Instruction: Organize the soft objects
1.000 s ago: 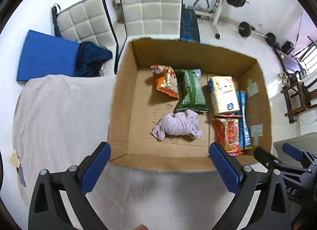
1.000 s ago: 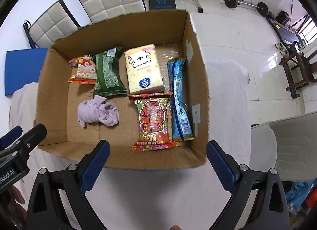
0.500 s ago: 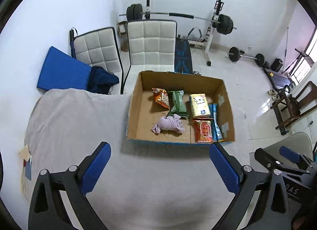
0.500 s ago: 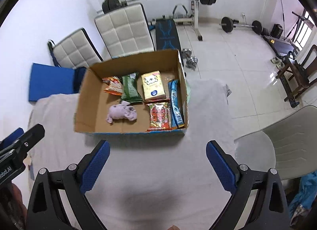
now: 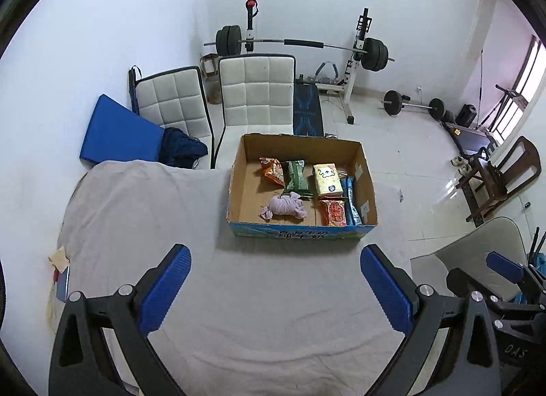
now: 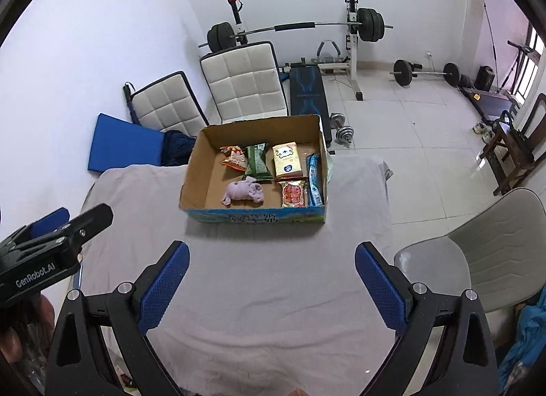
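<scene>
An open cardboard box (image 5: 239,171) (image 6: 194,171) stands at the far side of the cloth-covered table (image 5: 143,211) (image 6: 259,280). In it lie a crumpled lilac cloth (image 5: 285,206) (image 6: 244,190), an orange snack bag (image 5: 272,171), a green bag (image 5: 296,176), a yellow tissue pack (image 5: 327,180), a red packet (image 5: 333,212) and a blue packet (image 5: 351,203). My left gripper (image 5: 274,280) and right gripper (image 6: 271,275) are both open and empty, held high and well back from the box.
Two white padded chairs (image 5: 256,92) and a blue mat (image 5: 116,133) stand behind the table. A barbell rack (image 5: 300,44) and weights are at the back wall. A grey chair (image 6: 491,252) is at the right. The left gripper shows at the right view's left edge (image 6: 51,249).
Both grippers have pulled up and back from just above the box, so the box now looks small and far. Both stay open and empty. The box contents have not moved.
</scene>
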A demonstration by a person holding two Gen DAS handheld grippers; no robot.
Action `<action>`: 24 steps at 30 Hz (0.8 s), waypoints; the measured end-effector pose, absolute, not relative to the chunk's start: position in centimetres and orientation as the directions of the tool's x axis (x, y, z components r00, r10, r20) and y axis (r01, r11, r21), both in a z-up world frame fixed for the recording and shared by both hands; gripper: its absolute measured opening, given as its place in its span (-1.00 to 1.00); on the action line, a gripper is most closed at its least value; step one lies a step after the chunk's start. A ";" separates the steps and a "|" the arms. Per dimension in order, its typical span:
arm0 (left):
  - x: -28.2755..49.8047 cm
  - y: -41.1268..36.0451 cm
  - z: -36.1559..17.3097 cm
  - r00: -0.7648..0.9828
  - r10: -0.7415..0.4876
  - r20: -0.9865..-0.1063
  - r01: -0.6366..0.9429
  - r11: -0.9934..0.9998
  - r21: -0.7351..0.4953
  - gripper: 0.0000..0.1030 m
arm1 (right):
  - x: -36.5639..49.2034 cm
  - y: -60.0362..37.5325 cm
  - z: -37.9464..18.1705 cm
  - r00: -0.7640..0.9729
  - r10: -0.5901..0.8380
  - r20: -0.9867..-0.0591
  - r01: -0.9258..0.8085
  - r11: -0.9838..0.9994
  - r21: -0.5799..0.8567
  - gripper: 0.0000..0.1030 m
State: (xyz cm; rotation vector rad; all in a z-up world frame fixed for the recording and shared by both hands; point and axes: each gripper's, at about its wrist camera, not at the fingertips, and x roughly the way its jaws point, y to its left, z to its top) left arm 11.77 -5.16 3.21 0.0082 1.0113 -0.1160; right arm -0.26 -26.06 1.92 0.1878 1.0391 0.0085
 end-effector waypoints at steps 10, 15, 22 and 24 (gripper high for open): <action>8.8 -4.7 5.3 0.535 -0.134 -0.834 0.099 0.990 -0.096 0.98 | -4.6 -25.2 5.0 0.508 0.096 -0.856 0.042 0.990 0.136 0.93; 8.6 -4.7 5.9 0.575 -0.102 -0.812 0.084 0.994 -0.066 0.98 | -4.7 -25.1 6.2 0.548 0.045 -0.836 0.065 0.993 0.096 0.93; 9.2 -4.6 5.6 0.592 -0.091 -0.801 0.079 0.995 -0.055 0.98 | -3.2 -25.1 7.1 0.590 0.003 -0.808 0.099 0.992 0.076 1.00; 9.3 -4.6 5.8 0.605 -0.080 -0.792 0.076 0.996 -0.043 0.98 | -2.7 -24.9 7.5 0.603 -0.004 -0.798 0.103 0.992 0.073 1.00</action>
